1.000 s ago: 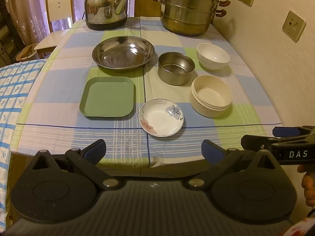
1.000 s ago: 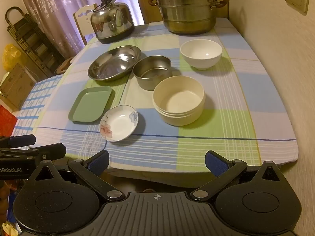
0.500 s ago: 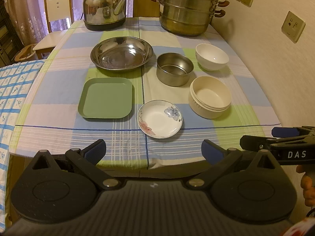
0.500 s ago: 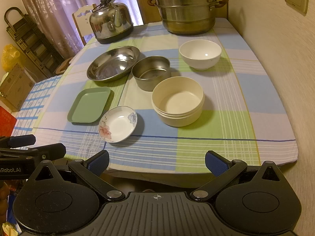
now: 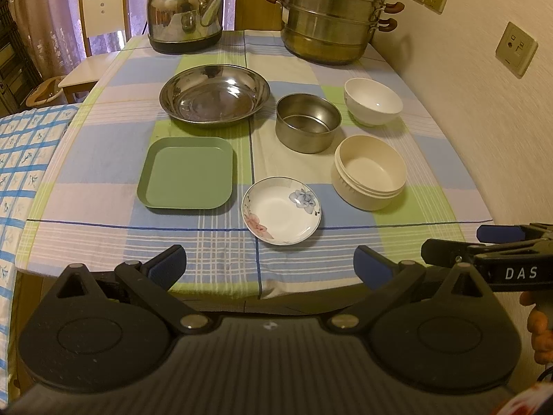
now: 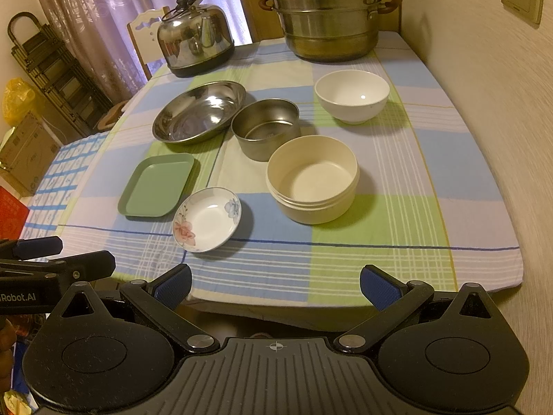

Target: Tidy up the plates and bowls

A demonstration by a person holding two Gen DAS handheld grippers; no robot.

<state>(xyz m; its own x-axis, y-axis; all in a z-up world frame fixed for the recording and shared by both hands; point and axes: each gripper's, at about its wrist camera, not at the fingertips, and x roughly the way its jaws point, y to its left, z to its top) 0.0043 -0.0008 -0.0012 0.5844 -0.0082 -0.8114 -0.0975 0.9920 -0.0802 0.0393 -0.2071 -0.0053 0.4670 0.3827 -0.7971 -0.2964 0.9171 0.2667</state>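
Warm dim light; beige wall [image 5: 484, 110] with sockets [image 5: 516, 48], pale curtains [image 5: 45, 14], white chair [image 5: 100, 10].

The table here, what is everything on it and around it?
Steel plate: 1, silver, far left.
Green tray: 1, near left.
Flowered saucer: 1, white, nearest.
Steel bowl: 1, silver, centre.
Cream bowl: 1, near right.
White bowl: 1, far right.
Kettle: 1, silver, far edge.
Steamer pot: 1, steel, far right.
Chair: 1, pale, behind.
Left gripper: open.
Right gripper: open.
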